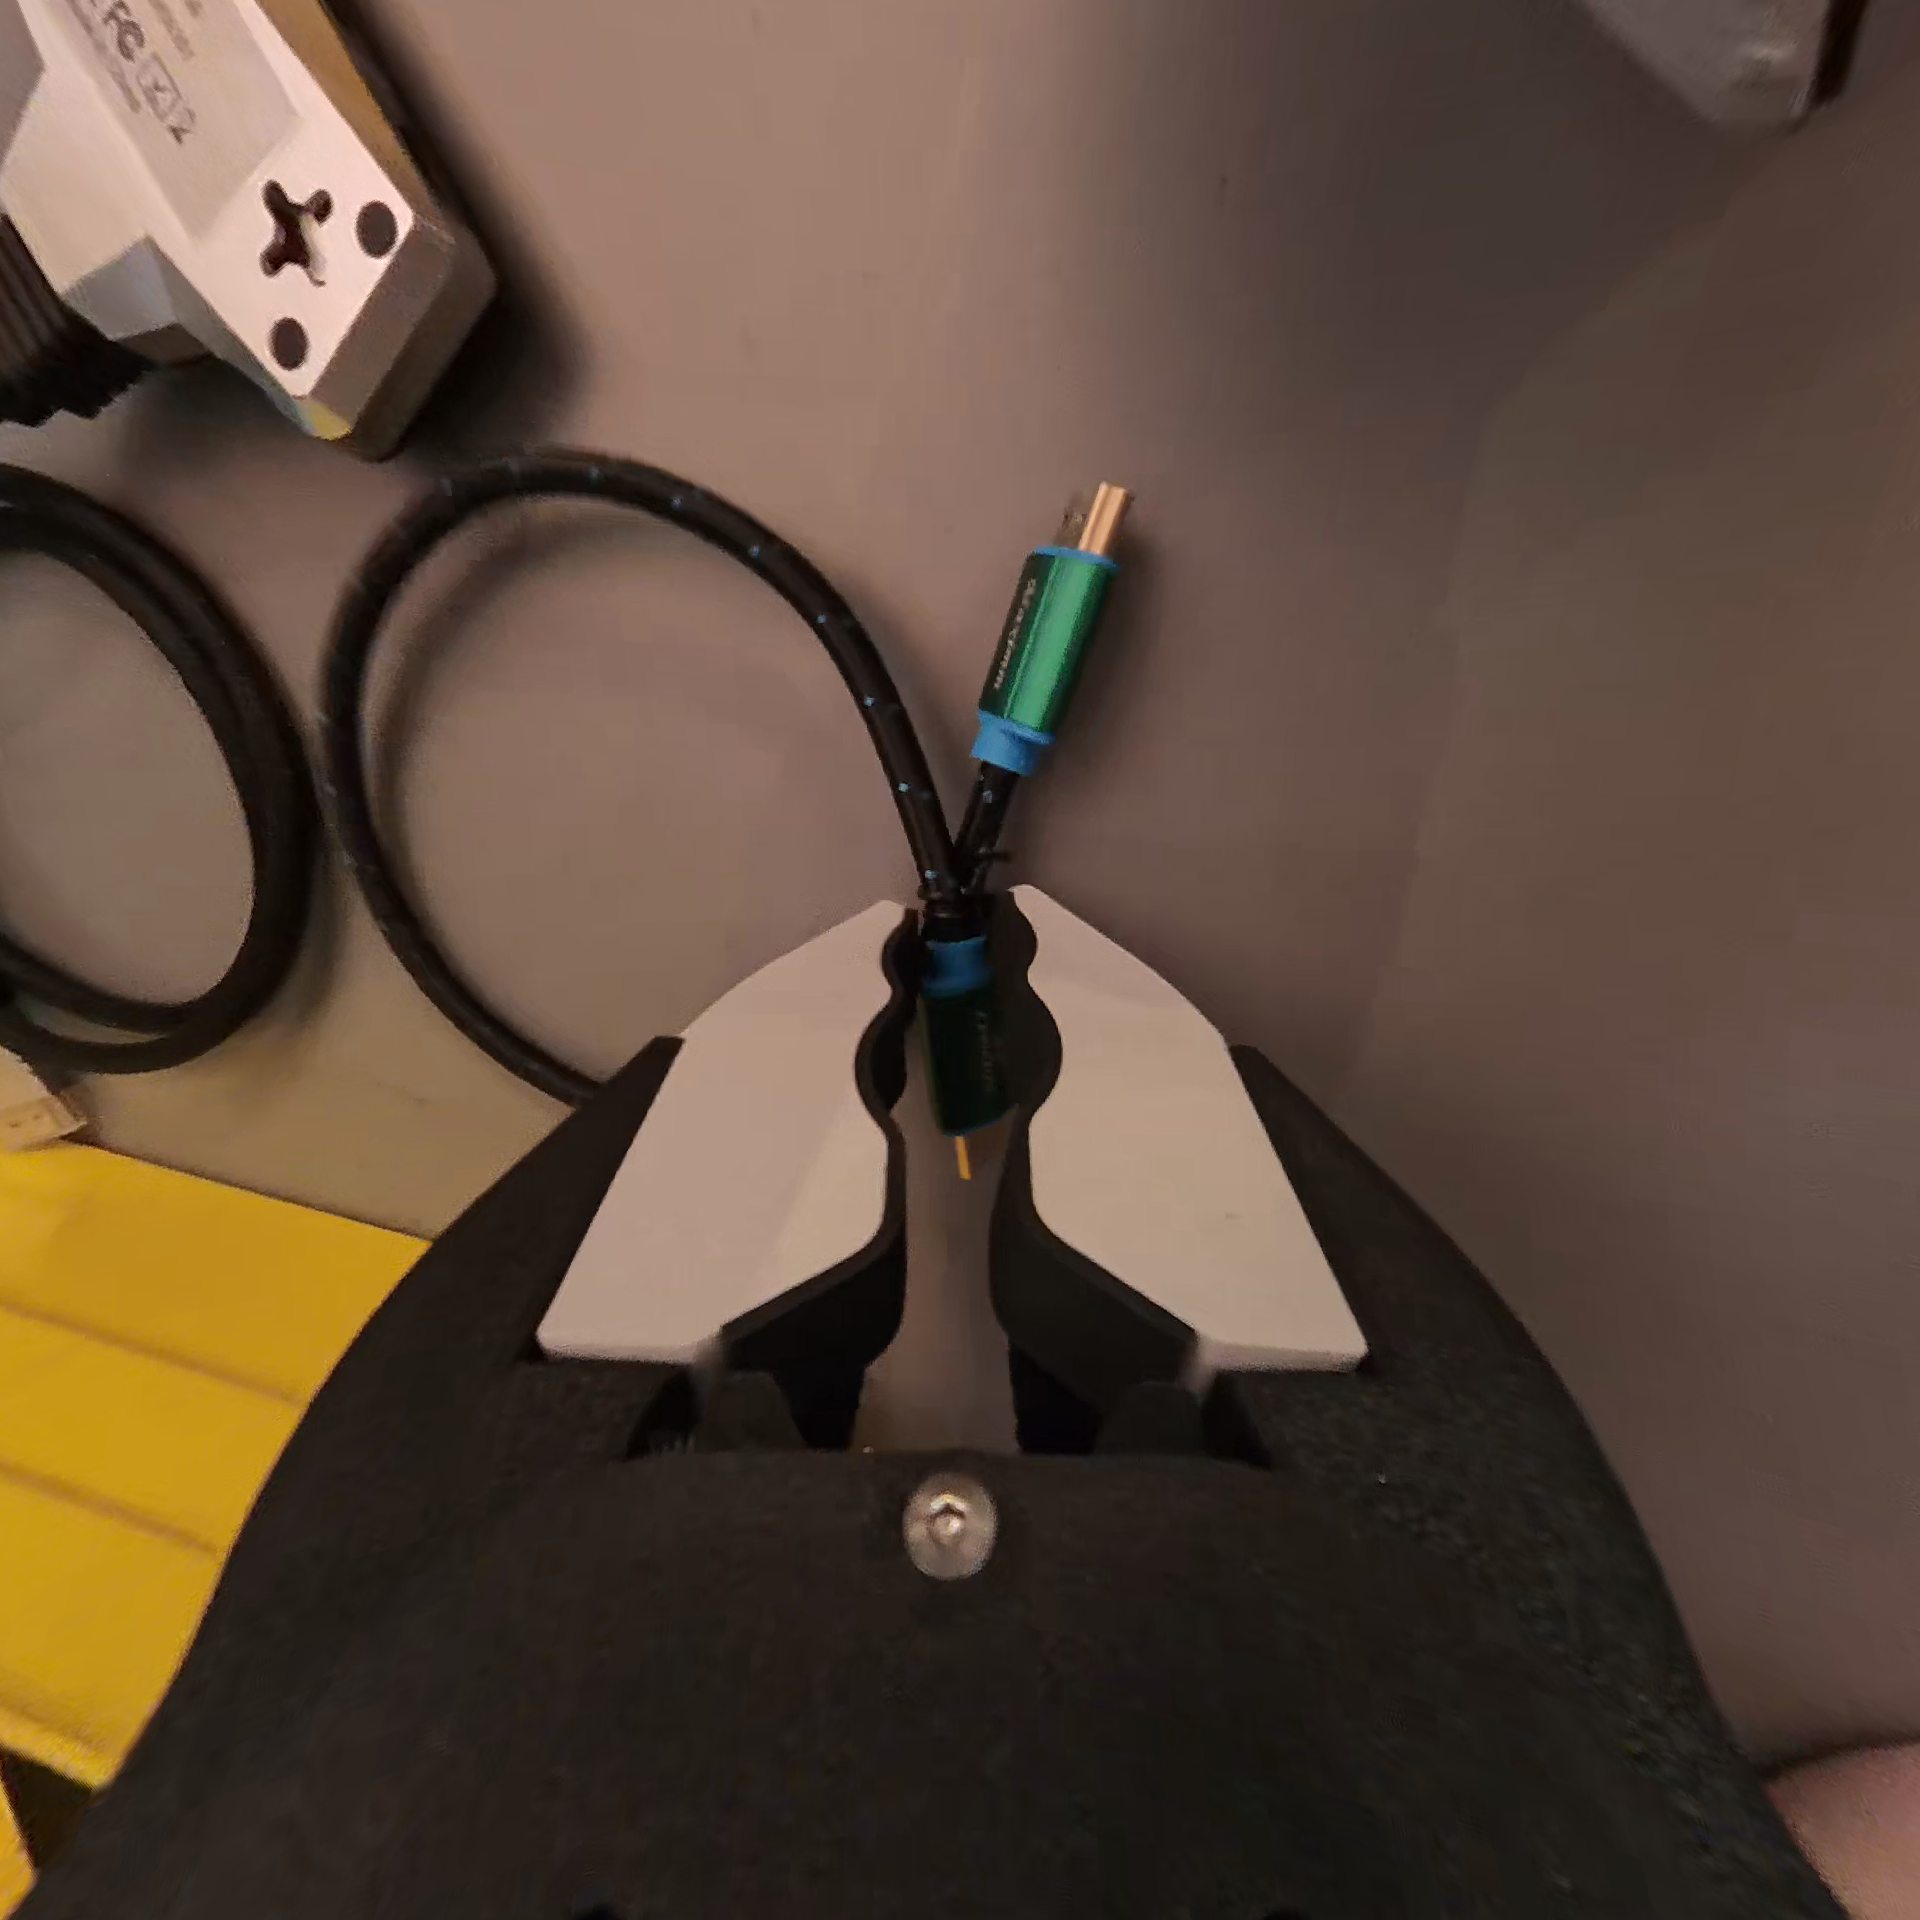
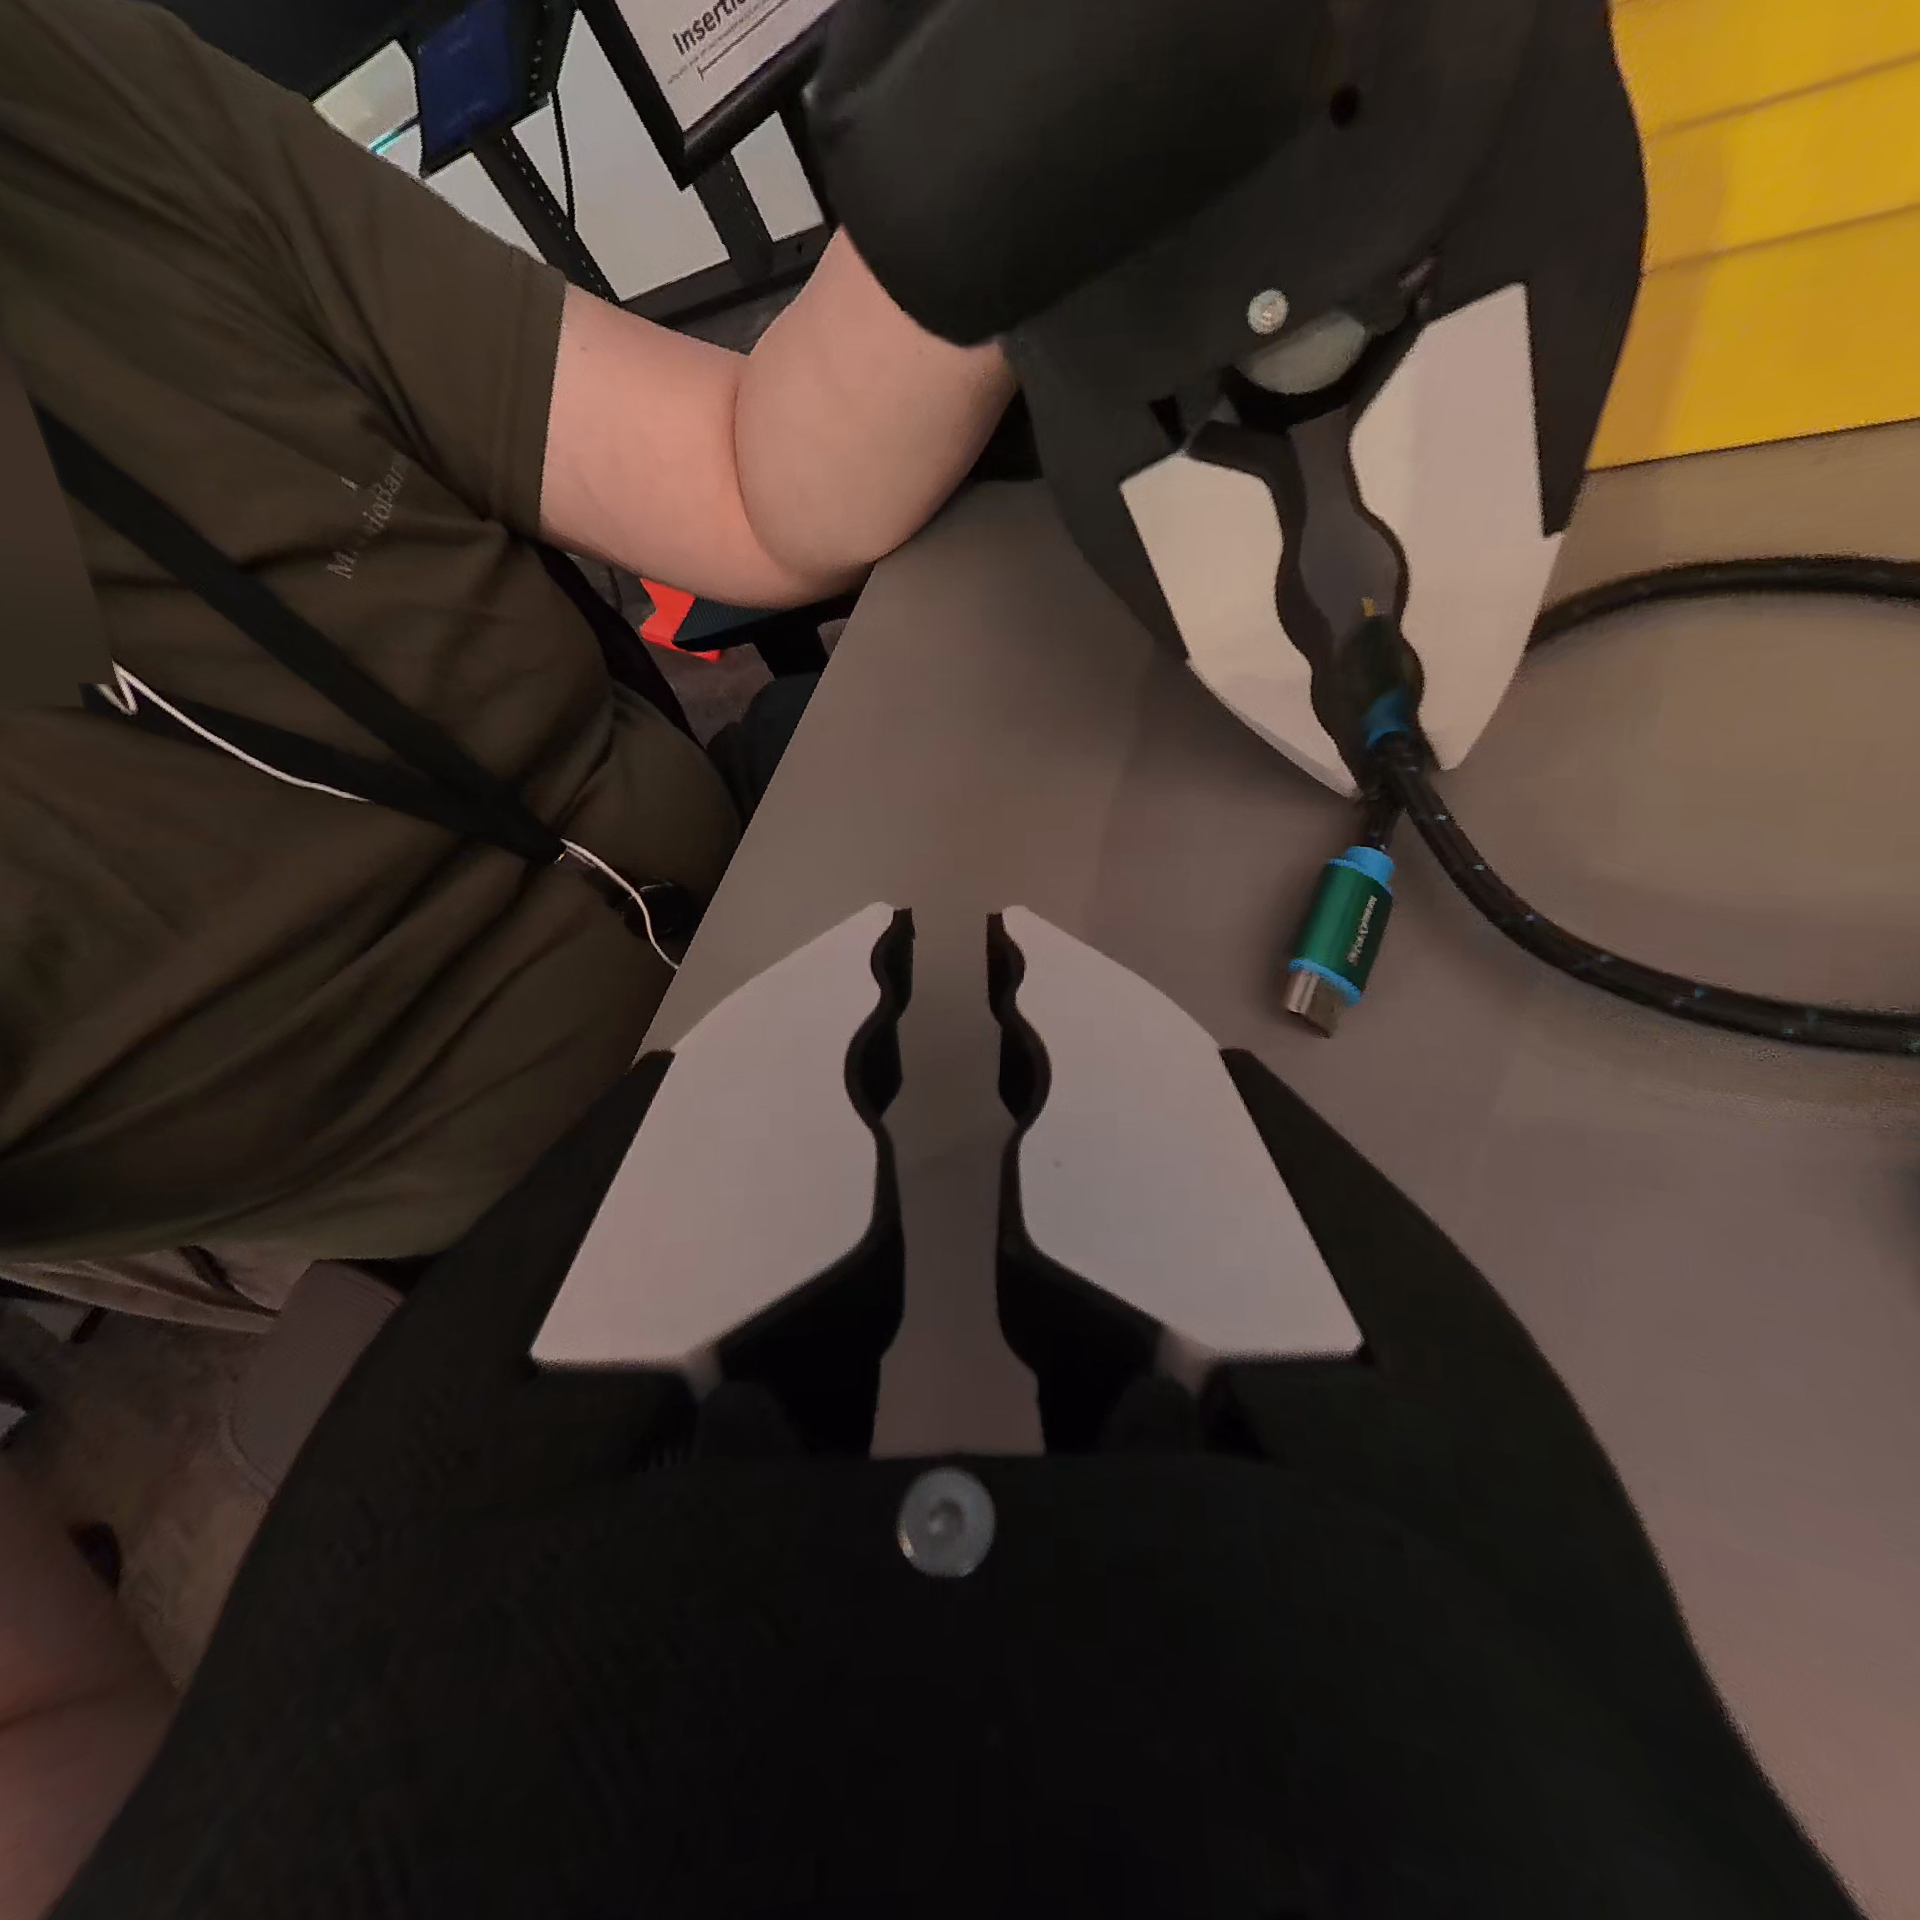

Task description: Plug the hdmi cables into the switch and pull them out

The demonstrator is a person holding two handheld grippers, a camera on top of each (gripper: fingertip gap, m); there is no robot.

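Gripping one green HDMI plug (image 1: 961,1049) between its white fingers, the left tool (image 1: 958,914) holds that connector with the gold tip pointing back toward the camera, at 6 o'clock, and the braided cable (image 1: 623,520) leaving at 12 o'clock. The cable loops round to 10 o'clock and comes back, so the second green plug (image 1: 1044,634) lies on the grey surface (image 1: 1351,727) just past the fingertips, its long axis running toward 1 o'clock with the gold tip farthest away.

The grey switch (image 1: 239,239) sits at 10 o'clock in the left wrist view, well apart from the held plug (its ports are not visible here, so which face takes the connector cannot be told). Any insertion turns on this: the held plug points away from the switch, so it would need turning round first.

The right tool (image 2: 951,920) is empty, its jaws slightly parted over bare surface. Its view shows what the left one cannot: the left tool (image 2: 1382,758) from outside at 1 o'clock, and the free plug (image 2: 1340,935) near its fingers. Only the left view shows the switch and a second black cable coil (image 1: 156,779) at 9 o'clock.
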